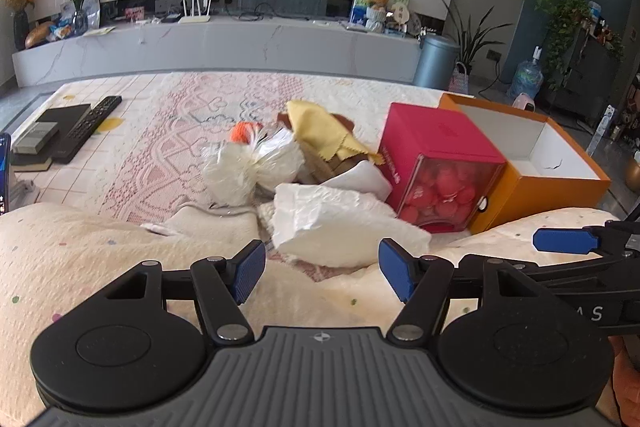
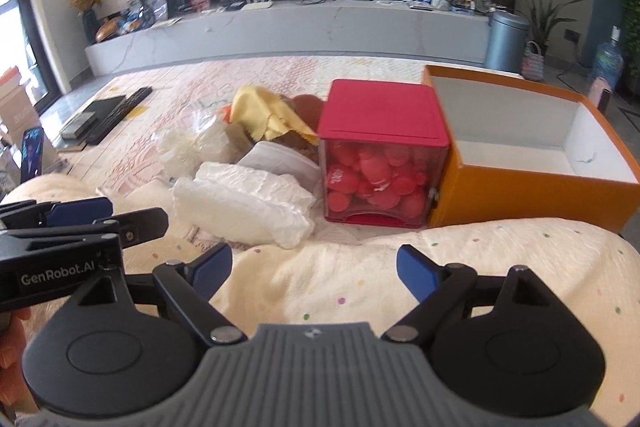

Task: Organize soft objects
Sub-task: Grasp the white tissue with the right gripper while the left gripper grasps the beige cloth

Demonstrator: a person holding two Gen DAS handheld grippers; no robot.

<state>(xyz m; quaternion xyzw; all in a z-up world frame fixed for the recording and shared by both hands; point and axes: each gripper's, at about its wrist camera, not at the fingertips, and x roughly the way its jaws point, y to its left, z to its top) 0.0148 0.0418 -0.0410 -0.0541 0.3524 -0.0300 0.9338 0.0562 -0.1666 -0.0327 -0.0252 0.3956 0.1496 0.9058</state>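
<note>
Both grippers, left (image 1: pixel 322 269) and right (image 2: pixel 314 269), gape wide and empty, with the white bag (image 1: pixel 340 223) just beyond the left fingers.

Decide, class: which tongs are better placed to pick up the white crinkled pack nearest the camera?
Left. The left tongs are open and point straight at the white pack, close in front. The right tongs are also open but aim right of it, toward the red box.

Patterned mat (image 1: pixel 168 147) bearing orange box (image 1: pixel 560 187), red box (image 1: pixel 436 135), soft-object pile (image 1: pixel 320 163), remote (image 1: pixel 94 125).
</note>
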